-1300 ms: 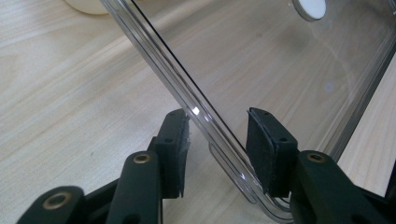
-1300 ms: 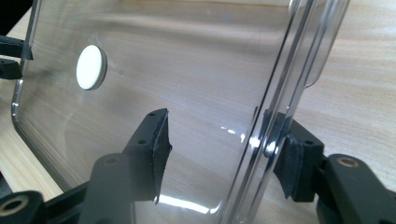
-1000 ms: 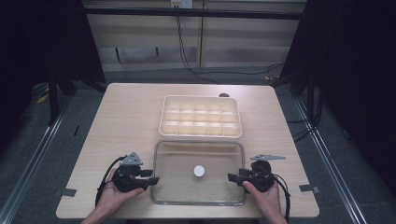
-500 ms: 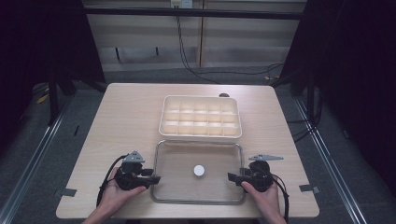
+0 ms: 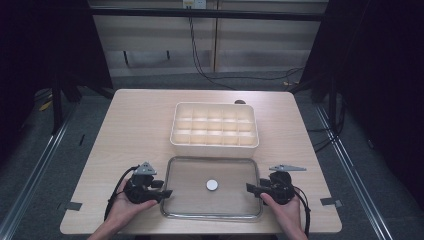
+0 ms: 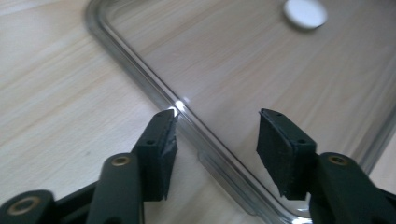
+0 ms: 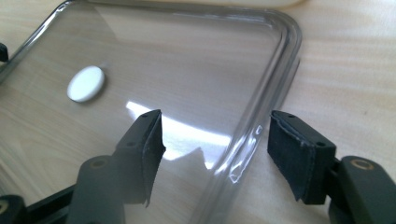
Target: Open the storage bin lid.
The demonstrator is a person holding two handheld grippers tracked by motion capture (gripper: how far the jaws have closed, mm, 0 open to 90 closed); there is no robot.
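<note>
A clear plastic lid [image 5: 235, 171] lies flat on the table near its front edge, with a small white round disc [image 5: 212, 185] at its middle. My left gripper [image 5: 167, 193] is open at the lid's left edge; its jaws straddle the rim [image 6: 205, 142], one outside and one over the lid. My right gripper [image 5: 248, 188] is open at the lid's right edge, its jaws either side of the rim [image 7: 254, 126]. The white disc [image 6: 305, 12] [image 7: 86, 84] sits beyond both pairs of jaws. A hand holds each gripper.
A cream compartment box [image 5: 215, 124] with several cells stands just behind the lid, open on top. The wooden table [image 5: 135, 125] has bare room to the left, right and back. Tape marks [image 5: 73, 205] sit near the front corners.
Both grippers have edged slightly toward the near edge of the table along the lid's sides. The lid and box have not moved.
</note>
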